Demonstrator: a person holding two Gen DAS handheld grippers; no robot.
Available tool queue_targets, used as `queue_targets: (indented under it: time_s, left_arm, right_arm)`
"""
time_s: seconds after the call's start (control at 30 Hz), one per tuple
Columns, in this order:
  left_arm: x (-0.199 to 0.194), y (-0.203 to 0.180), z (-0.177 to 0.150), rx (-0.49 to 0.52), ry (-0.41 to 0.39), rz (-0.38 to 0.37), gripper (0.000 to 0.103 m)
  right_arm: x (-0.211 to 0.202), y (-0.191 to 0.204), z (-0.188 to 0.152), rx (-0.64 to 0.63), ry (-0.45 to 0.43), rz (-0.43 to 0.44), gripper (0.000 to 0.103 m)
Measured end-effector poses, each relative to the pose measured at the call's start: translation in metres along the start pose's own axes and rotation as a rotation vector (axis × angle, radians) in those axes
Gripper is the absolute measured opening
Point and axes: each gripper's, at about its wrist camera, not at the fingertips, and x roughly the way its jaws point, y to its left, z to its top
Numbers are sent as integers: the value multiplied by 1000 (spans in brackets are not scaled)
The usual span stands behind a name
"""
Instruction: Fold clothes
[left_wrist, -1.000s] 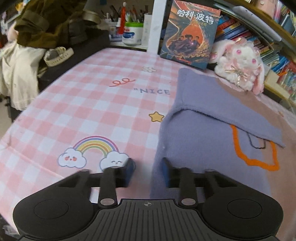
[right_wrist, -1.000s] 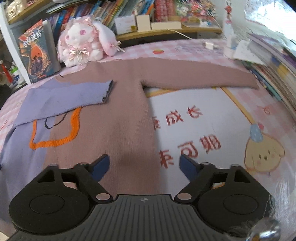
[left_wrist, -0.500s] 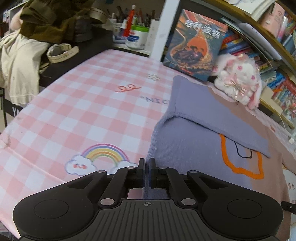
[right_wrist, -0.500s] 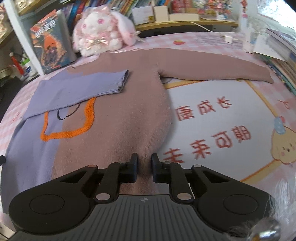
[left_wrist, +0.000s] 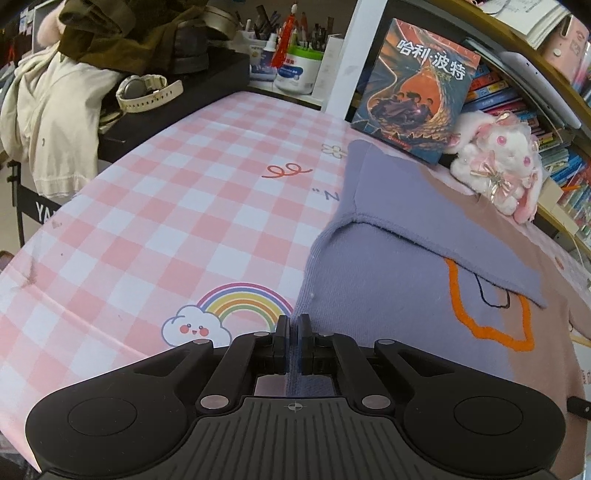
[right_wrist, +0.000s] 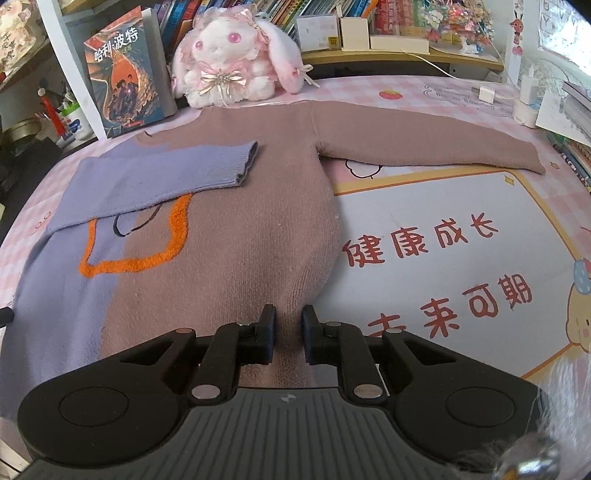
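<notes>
Left tongs (left_wrist: 291, 343) clamped on the lilac hem corner of the sweater (right_wrist: 229, 251); right tongs (right_wrist: 288, 339) pinched on the brown hem, knit bunched between the pads. Sweater lies flat on the table (left_wrist: 155, 206), hem near, collar far. Progress, my read: early. Lilac sleeve (right_wrist: 166, 181) already folded across the chest; brown sleeve (right_wrist: 424, 144) not yet folded, body fold not done. Left view only: watch (left_wrist: 147, 92), clothes pile (left_wrist: 59, 110). Right view only: the outstretched sleeve, charger (right_wrist: 487, 92). Both show plush rabbit (right_wrist: 229, 55) and book (left_wrist: 417, 88) at the far edge.
</notes>
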Motion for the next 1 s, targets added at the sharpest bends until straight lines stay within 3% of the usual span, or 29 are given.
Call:
queue_targets:
  time_s: [0.1,0.2,0.27,0.43,0.57,0.7,1.0]
  left_arm:
    - [-1,1,-1,-6,4,7,11]
    - [-5,-1,-1,6,-2,43,20]
    - [-11,-4,-2,20,-17,65,22]
    - [-28,-10,-6,50,-54,80,36]
    - [-40,-15,-11,78,-88,85,60]
    - [-49,-21,-19,117,-101,68,71]
    - [-56,-35,-38,231,-83,-29,75]
  right_arm:
    - [-3,2,-1,-4,-9,-12,14]
    - [-8,5,-3,-14,-29,-32,27]
    - [-15,9,-4,-24,-58,-36,44]
    - [-31,19,-8,-57,-117,-53,58]
    - [-42,24,-12,-63,-145,-81,74]
    - [-48,28,-20,-55,-152,-115,80]
    - [-72,31,-45,-24,-182,-187,82]
